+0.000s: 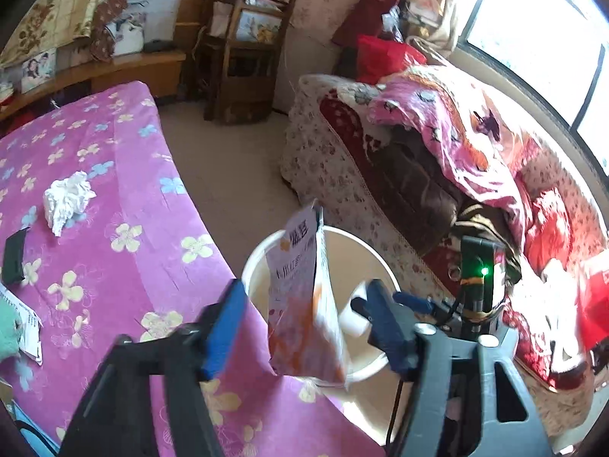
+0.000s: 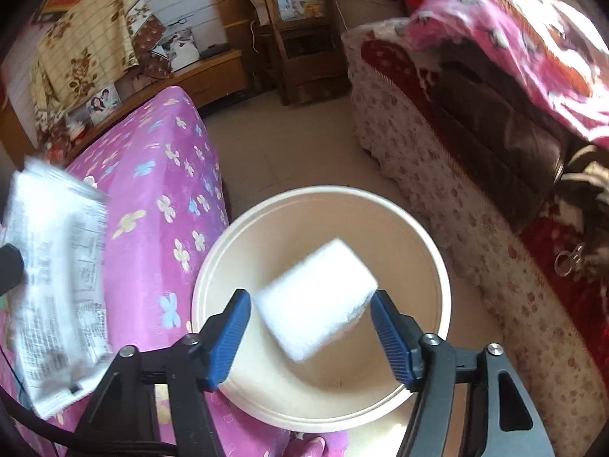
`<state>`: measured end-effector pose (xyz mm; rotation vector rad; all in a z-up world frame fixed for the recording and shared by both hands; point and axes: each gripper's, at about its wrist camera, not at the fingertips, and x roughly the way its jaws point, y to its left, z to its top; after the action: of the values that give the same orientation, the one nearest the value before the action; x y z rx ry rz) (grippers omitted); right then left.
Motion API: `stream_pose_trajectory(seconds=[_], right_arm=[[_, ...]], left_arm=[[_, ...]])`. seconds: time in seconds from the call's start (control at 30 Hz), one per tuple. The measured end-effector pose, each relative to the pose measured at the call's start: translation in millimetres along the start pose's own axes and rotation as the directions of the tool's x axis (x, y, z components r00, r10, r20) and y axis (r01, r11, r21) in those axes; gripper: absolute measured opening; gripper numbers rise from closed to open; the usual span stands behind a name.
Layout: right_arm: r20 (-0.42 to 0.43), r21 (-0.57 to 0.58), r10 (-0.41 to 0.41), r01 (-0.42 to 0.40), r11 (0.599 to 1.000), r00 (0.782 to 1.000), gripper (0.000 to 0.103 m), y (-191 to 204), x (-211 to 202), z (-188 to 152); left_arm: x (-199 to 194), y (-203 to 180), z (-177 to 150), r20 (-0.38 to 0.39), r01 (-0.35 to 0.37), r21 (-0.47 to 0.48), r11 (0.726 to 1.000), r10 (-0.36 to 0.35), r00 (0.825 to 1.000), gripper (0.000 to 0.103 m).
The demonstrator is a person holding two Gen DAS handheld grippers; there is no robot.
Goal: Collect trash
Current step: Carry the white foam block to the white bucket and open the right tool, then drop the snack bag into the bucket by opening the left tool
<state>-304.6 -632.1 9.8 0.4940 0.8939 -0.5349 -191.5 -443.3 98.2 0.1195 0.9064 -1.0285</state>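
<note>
Cream plastic bin [image 2: 430,251] on the tiled floor, tucked between a pink flowered bed [image 1: 125,205] and a floral-covered sofa [image 1: 335,175], rim just beside the bed's edge. Right gripper [image 2: 310,323] poised above the bin mouth, blue-padded fingers [image 2: 228,339] spread wide; white block of tissue or foam [image 2: 316,297] blurred between them, over the bin's inside, not pressed by either pad as far as can be seen. Left gripper [image 1: 304,327] likewise parted, its pads clear of an orange-and-white printed wrapper [image 1: 300,304] hanging upright and blurred between them, partly in front of the bin rim. Same wrapper seen from its printed back at the left edge of the right wrist view [image 2: 57,289], beside the bed. More rubbish left on the bedspread: crumpled white tissue [image 1: 68,200] well apart from the bin, flat black object [image 1: 13,255] near it, and a printed paper slip [image 1: 26,323] at the left border. Bunched pink blanket [image 1: 449,133] on the sofa, wooden rack [image 1: 243,49] against the far wall.
</note>
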Motion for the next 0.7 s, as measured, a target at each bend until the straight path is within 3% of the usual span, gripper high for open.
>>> stream_pose_trajectory(seconds=[0.17, 0.7], right_arm=[[-0.042, 0.031, 0.022, -0.021, 0.999, 0.999, 0.075, -7, 9, -4], [0.058, -0.068, -0.049, 0.052, 0.996, 0.997, 0.075, 25, -18, -2]], left_arm=[[-2, 5, -6, -0.007, -0.056, 0.021, 0.998, 0.056, 0.998, 0.068], [-34, 20, -24, 0.038, -0.209, 0.046, 0.977, 0.207, 0.978, 0.068]])
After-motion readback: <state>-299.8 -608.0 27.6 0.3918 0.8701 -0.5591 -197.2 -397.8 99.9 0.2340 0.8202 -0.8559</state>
